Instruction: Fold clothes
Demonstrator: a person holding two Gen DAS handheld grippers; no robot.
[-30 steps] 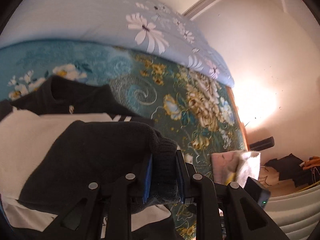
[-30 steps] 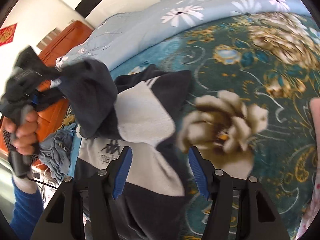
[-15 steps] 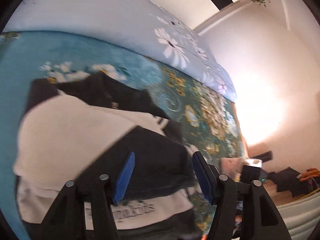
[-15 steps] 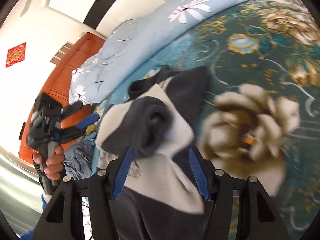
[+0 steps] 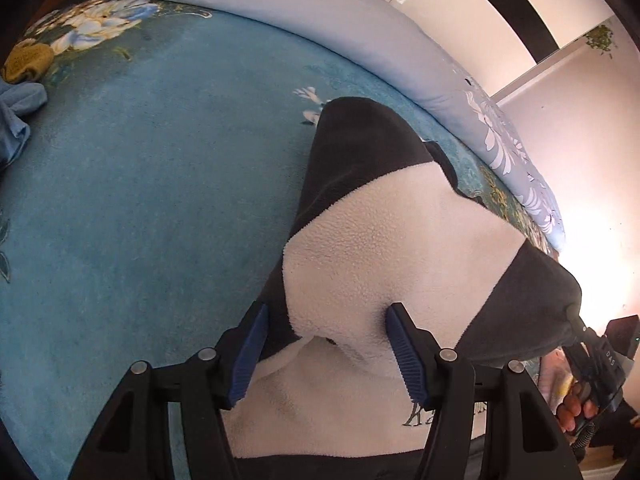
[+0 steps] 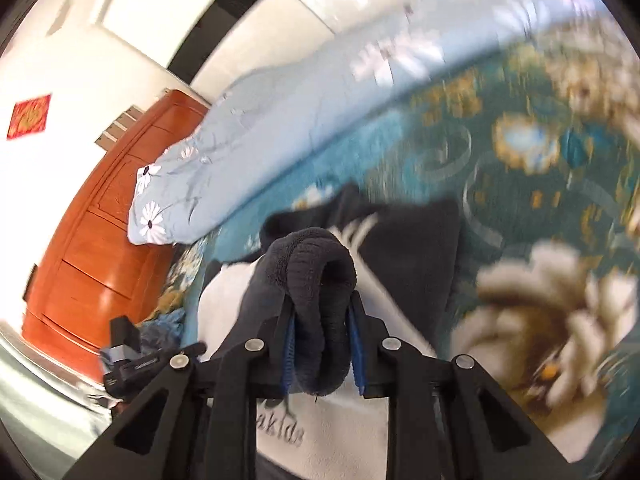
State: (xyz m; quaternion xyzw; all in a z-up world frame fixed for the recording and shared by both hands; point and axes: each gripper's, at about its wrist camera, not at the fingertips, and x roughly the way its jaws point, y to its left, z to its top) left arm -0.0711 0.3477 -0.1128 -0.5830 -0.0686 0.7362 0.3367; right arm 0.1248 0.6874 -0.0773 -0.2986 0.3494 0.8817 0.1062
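Note:
A black and white fleece sweater (image 5: 384, 240) lies on the teal floral bedspread (image 5: 140, 200). My left gripper (image 5: 326, 324) is open, its blue pads either side of a white fold at the sweater's shoulder. My right gripper (image 6: 322, 344) is shut on the dark ribbed sleeve cuff (image 6: 320, 280), which loops up between the pads. In the left wrist view the right gripper (image 5: 576, 320) holds the dark sleeve (image 5: 532, 300) stretched across the sweater's white chest. In the right wrist view the left gripper (image 6: 132, 360) shows at the lower left.
A light blue duvet with white daisies (image 5: 360, 28) lies along the far side of the bed. Blue clothing (image 5: 16, 112) lies at the left edge. An orange wooden headboard (image 6: 100, 240) stands behind. The white wall (image 5: 580, 128) is at the right.
My left gripper let go of the dark sleeve and moved left to the sweater's shoulder. My right gripper, open before, has closed on the sleeve cuff.

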